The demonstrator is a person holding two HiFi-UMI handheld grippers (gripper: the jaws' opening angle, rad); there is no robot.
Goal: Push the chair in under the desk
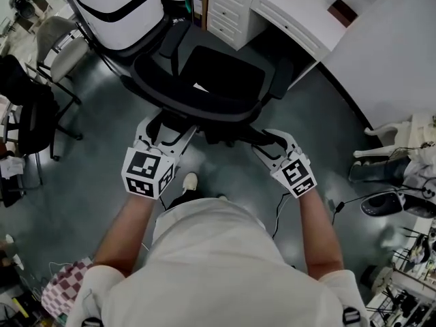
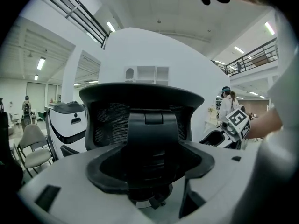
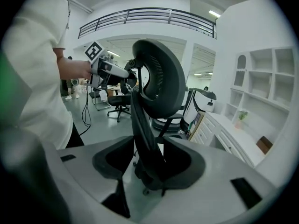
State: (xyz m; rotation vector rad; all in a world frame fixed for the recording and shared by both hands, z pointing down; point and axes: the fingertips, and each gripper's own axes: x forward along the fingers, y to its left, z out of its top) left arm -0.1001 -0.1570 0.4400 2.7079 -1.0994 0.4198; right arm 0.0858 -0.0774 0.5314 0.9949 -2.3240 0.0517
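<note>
A black office chair [image 1: 218,80] stands with its mesh back toward me and its seat facing the white desk [image 1: 300,19] with drawers at the upper right. My left gripper [image 1: 162,136] is at the left of the chair's back, low down. In the left gripper view its jaws [image 2: 149,167] stand wide, with the back's centre spine [image 2: 152,134] between them and not pinched. My right gripper [image 1: 272,142] is at the back's right side. Its jaws [image 3: 149,164] are also apart, and the thin edge of the backrest [image 3: 142,125] runs down between them.
A white machine with black bands [image 1: 119,5] stands at the upper left beside the desk. A beige chair [image 1: 58,43] and a dark chair [image 1: 27,107] are at the left. A white wall panel [image 1: 395,53] closes the right, with cables [image 1: 279,206] and clutter below it.
</note>
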